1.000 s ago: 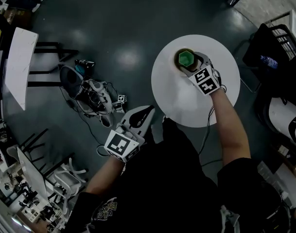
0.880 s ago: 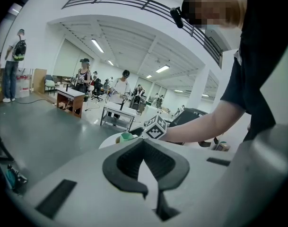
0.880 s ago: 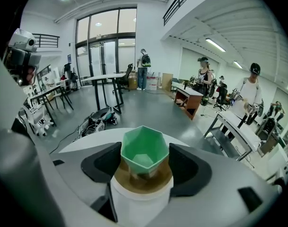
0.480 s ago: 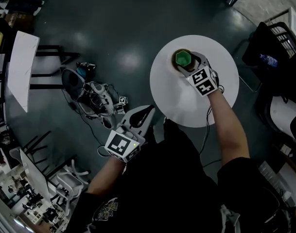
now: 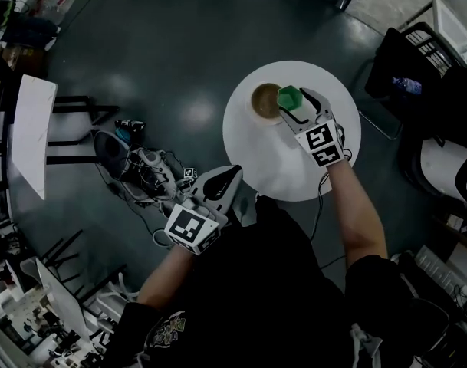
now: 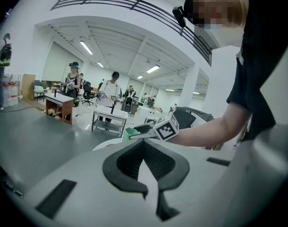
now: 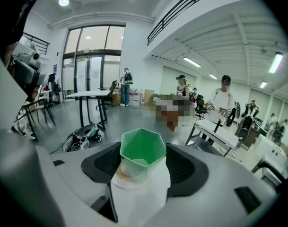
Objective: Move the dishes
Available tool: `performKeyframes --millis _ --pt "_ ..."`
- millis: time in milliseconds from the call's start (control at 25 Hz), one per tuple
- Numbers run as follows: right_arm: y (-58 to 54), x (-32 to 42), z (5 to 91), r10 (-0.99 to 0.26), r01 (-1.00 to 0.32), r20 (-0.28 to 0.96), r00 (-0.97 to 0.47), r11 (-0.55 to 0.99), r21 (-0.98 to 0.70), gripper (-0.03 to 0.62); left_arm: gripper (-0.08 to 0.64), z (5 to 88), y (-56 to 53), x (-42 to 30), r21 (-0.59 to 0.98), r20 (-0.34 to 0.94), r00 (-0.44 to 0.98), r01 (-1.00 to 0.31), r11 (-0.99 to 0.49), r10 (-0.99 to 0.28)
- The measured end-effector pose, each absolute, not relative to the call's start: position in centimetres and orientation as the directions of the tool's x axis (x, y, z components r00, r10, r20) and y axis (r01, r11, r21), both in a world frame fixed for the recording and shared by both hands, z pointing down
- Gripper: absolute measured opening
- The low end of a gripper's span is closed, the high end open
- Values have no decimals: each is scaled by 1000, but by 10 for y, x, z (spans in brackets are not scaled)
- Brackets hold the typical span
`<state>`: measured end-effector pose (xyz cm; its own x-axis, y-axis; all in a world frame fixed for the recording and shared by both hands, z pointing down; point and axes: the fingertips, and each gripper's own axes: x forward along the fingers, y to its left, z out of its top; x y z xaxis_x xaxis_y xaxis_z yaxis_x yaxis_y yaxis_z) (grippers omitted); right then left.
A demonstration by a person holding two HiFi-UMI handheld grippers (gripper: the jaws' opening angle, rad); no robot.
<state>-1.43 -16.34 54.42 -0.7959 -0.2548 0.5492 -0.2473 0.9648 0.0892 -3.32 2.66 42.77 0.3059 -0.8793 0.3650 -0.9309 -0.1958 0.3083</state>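
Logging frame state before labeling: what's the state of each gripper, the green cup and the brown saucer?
Right gripper: jaws shut on the green cup.
Green cup: upright, empty, held beside the saucer, not on it.
Brown saucer: flat on the white table, nothing on it.
Left gripper: jaws together, empty, held off to the side of the table.

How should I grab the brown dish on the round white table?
Probably pinch its rim from above on the left side: the brown dish lies flat and open upward, and the right gripper holds the green cup at its right edge.
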Motion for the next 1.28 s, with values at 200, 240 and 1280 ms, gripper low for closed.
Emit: performKeyframes --millis 200,240,1280 --pt "-176 48 544 -387 -420 552 -739 905 72 299 6 426 10 -19 315 352 392 -905 -288 -850" --pt "-176 62 546 -419 -463 559 -716 884 69 299 6 426 8 -16 321 348 418 -894 -312 -839" --pt "-122 216 626 -658 -850 651 -377 525 38 299 6 450 20 20 359 406 655 -755 -548 -637"
